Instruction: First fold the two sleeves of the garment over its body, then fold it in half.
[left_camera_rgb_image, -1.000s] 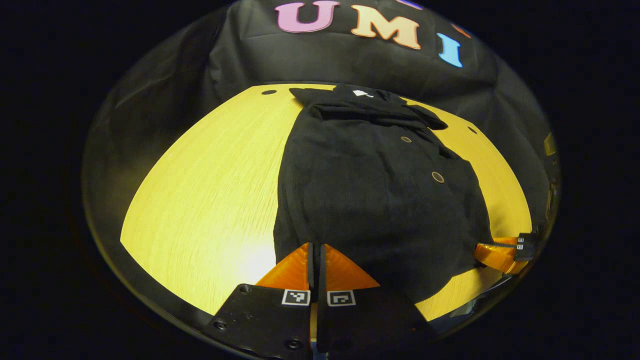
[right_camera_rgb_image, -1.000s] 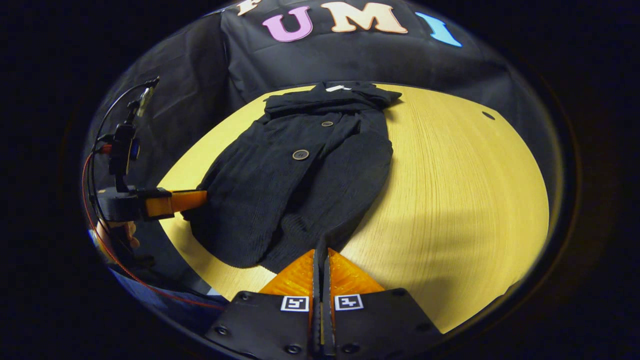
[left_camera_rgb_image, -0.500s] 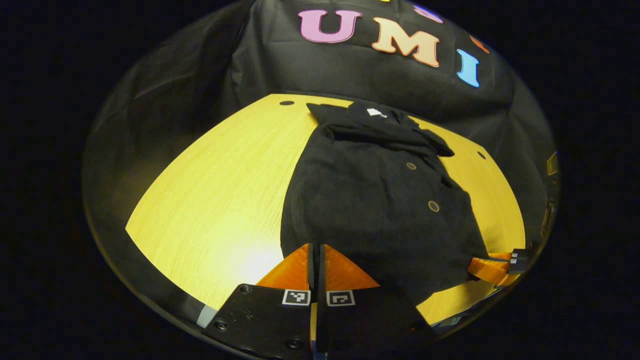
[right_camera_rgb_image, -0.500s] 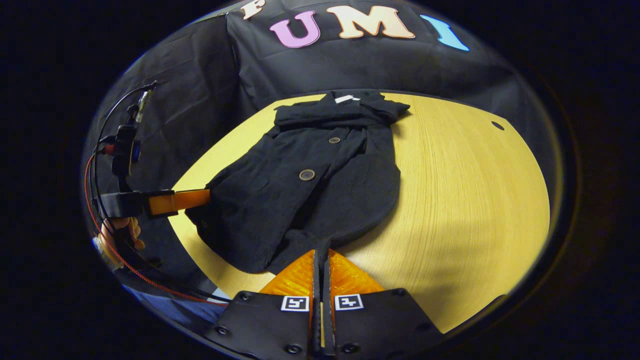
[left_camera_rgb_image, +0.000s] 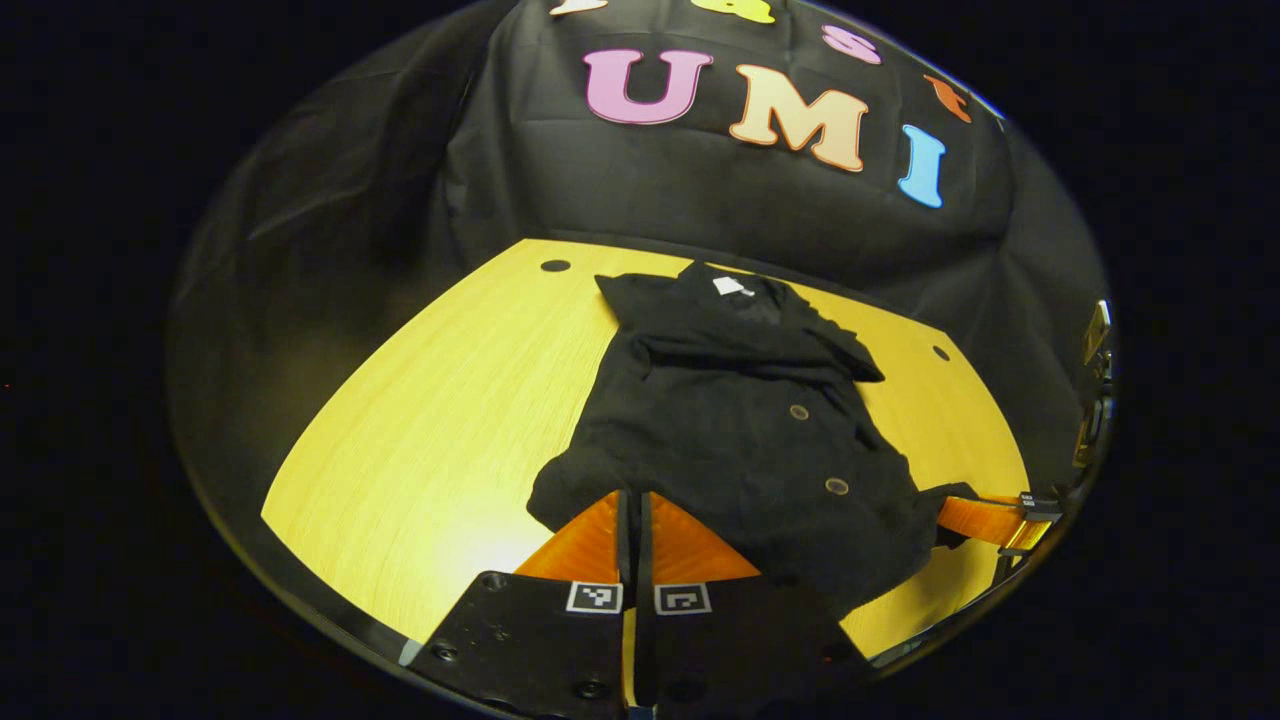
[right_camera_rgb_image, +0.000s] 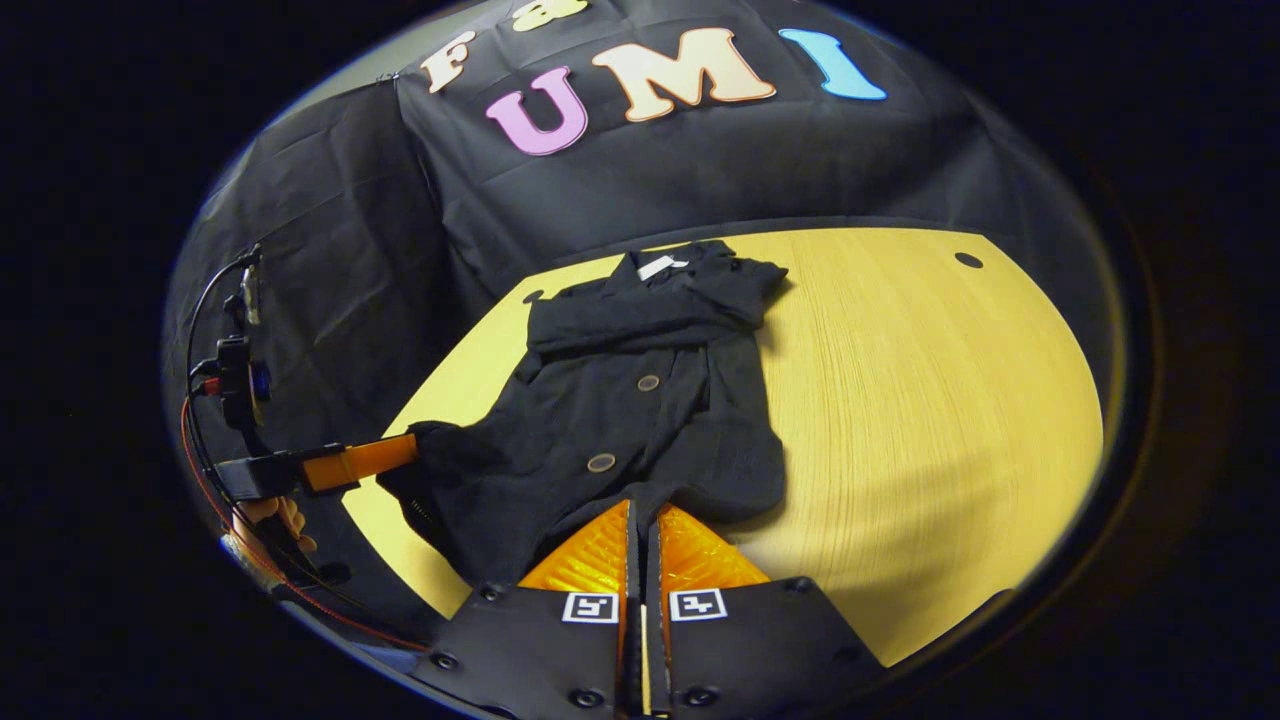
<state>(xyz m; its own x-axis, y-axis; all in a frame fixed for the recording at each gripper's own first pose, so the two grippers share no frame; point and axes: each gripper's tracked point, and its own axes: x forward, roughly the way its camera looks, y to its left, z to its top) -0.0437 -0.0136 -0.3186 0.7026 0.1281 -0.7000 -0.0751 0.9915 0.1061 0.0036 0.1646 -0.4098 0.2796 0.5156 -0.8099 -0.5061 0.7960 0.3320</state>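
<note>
Recording booth – cloth wall (left_camera_rgb_image: 700, 200) (wooden table (left_camera_rgb_image: 450, 420))

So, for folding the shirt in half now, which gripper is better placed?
Neither alone, probably. The left gripper and the right gripper each pinch a bottom corner of the shirt, so both are well placed to carry the hem toward the collar together.

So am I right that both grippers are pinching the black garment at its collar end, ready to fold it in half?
Not quite: they grip its hem end, nearest the cameras. In the left gripper view the left gripper is shut on the black garment at the near edge; the right gripper view shows the right gripper likewise. The collar lies at the far end.
</note>
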